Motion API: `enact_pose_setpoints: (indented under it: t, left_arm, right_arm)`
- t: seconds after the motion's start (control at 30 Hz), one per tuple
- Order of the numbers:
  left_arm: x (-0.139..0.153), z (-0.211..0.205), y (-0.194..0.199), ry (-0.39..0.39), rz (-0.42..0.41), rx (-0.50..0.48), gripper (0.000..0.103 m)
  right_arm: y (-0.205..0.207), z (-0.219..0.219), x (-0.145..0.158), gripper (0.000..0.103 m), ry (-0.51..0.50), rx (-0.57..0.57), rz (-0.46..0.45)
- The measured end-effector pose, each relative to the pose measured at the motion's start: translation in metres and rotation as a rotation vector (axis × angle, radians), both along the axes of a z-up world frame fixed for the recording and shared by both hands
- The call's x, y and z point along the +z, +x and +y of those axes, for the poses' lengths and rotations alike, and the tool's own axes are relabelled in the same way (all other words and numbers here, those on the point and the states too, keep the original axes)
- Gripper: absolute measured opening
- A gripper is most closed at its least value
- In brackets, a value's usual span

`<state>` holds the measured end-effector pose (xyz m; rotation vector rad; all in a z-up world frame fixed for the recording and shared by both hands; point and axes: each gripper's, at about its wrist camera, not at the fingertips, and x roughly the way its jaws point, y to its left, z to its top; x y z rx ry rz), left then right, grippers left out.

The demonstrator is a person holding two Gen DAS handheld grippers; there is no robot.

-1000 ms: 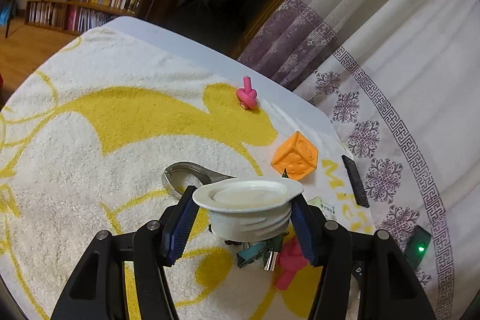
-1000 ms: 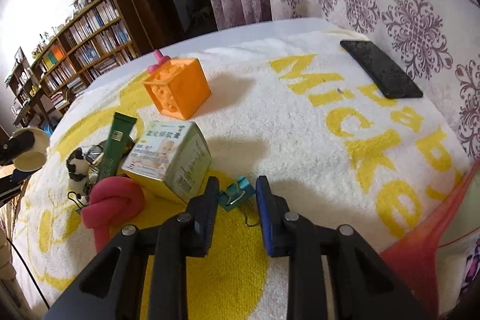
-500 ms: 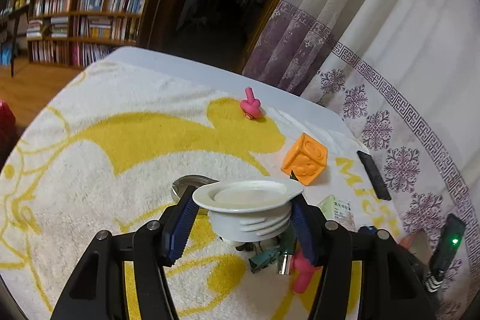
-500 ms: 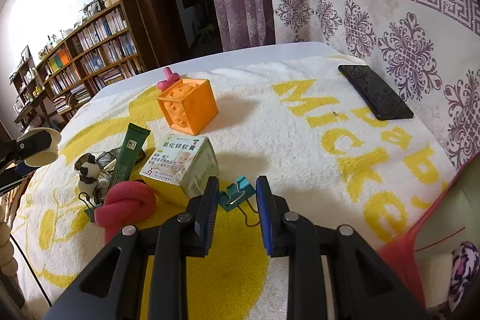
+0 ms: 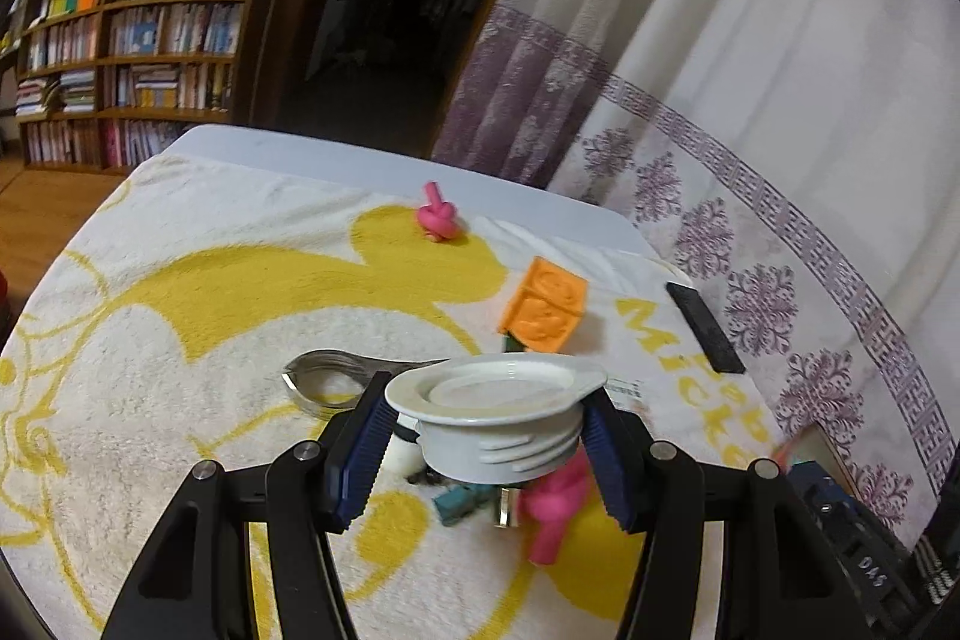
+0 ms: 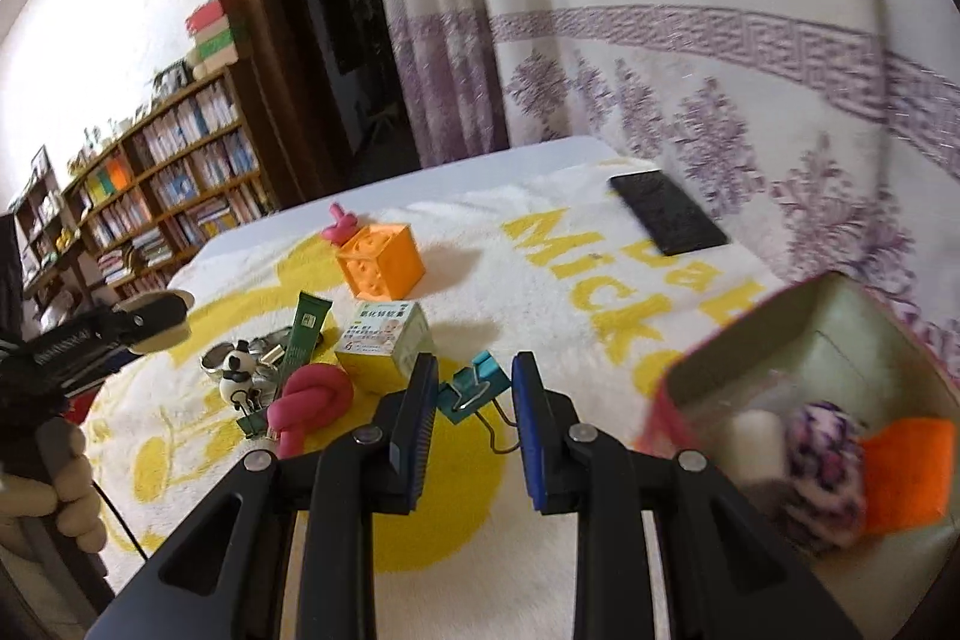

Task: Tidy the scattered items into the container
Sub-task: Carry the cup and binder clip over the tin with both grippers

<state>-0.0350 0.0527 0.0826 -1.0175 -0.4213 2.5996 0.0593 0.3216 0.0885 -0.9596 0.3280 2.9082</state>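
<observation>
My left gripper [image 5: 486, 436] is shut on a white round lid [image 5: 492, 412] and holds it above the yellow-and-white towel [image 5: 180, 340]. In the right wrist view the same gripper and lid [image 6: 156, 319] show at the left edge. My right gripper [image 6: 474, 376] is shut on a teal binder clip [image 6: 471, 388], whose wire handle hangs below the fingers. The red-walled container [image 6: 678, 382] stands at the right. A purple patterned ball [image 6: 822, 454], an orange item and a white item lie inside it.
On the towel lie an orange cube [image 6: 381, 259], a small carton [image 6: 387, 346], a green tube [image 6: 306, 334], a pink knotted toy [image 6: 312, 403], a panda figure [image 6: 237, 370], a pink top [image 5: 441, 220] and a metal ring [image 5: 324, 382]. A black phone [image 6: 666, 211] lies near the curtain.
Both grippers rose above the towel, the lid and the clip staying in their jaws. The right gripper drew back and the container came into its view at the right.
</observation>
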Motion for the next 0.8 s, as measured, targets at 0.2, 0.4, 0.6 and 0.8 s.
enact_pose_setpoints:
  t: [0.2,0.4,0.6,0.8]
  left_arm:
    - [0.016,0.023,0.019,0.000,0.039,-0.082,0.061]
    - [0.028,0.058,0.038,0.013,0.044,-0.192,0.061]
    - [0.048,0.106,0.059,0.003,0.074,-0.319,0.061]
    - [0.063,0.157,0.073,0.001,0.085,-0.440,0.061]
  right_arm:
    - [0.046,0.023,0.015,0.028,0.027,-0.113,0.025]
    - [0.096,0.059,0.025,0.028,0.082,-0.279,0.045]
    - [0.127,0.078,0.029,0.028,0.141,-0.361,0.053]
    - [0.140,0.082,0.023,0.028,0.188,-0.375,0.053]
